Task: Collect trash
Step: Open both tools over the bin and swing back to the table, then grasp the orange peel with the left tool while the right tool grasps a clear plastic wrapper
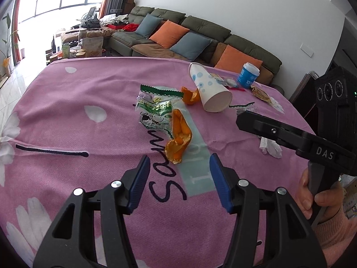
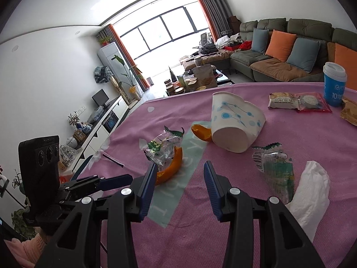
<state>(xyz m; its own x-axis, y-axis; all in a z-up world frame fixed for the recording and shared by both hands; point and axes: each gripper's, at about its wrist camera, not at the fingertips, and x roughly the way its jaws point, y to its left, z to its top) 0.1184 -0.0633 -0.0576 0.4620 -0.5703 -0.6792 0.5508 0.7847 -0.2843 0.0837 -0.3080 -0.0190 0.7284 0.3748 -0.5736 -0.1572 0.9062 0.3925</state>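
Orange peel (image 1: 178, 141) lies just ahead of left gripper's (image 1: 178, 178) spread, empty jaws

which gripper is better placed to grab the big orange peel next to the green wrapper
Left. The left gripper is open with the orange peel straight ahead between its fingers; the right gripper sees it off to its left side.

Orange peel (image 1: 178, 141), wrappers (image 1: 154, 109), tipped paper cup (image 1: 210, 89) on cloth
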